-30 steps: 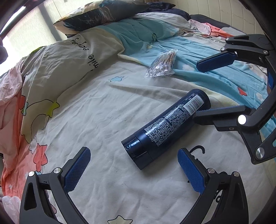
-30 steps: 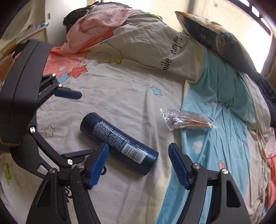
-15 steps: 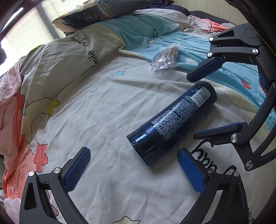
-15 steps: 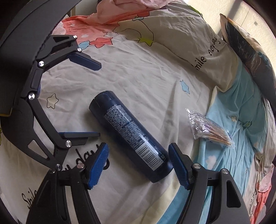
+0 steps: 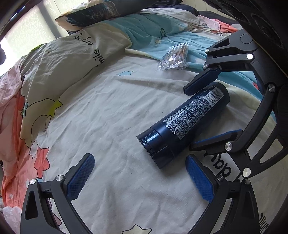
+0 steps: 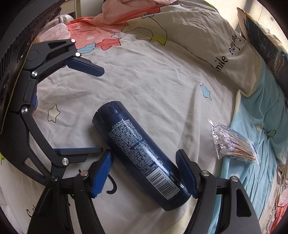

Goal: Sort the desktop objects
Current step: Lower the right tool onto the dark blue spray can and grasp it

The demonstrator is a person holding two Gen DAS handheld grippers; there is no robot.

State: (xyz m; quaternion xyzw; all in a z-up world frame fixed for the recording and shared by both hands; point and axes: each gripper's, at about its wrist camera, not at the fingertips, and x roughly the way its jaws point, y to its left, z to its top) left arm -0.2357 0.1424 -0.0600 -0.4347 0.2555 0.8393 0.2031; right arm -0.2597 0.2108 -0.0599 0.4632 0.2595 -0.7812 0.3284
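- well, the bedsheet [image 6: 162, 86], cream with printed stars, is the ground for everything here, with a blue stretch of bedding [image 6: 261, 126] off to one side and a pillow [image 5: 111, 12] at the far edge.
- on the cream part lies the dark blue bottle [image 6: 138, 153], flat on its side; in the right wrist view its long axis runs on a slant, cap end farther from the camera, barcode end close in.
- the right gripper [image 6: 144, 172] is the nearer one by a long way: its two blue pads stand either side of the bottle's barcode end, so the bottle runs through the gap rather than across it.
- its jaws are apart, wider than the bottle, and as far as i can make out neither pad presses on it; the far-side pad looks just beside the bottle's wall, touching or not i cannot tell.
- the left gripper [image 5: 140, 178] hovers with jaws spread wide and nothing between them; the bottle's cap end sits a little beyond its right-hand pad.
- to my eye the squeeze belongs to the right hand, closing across the bottle's width, not its length.
- smallest, a clear bag of thin sticks [image 6: 234, 144] rests at the edge of the blue bedding, well apart from both grippers.
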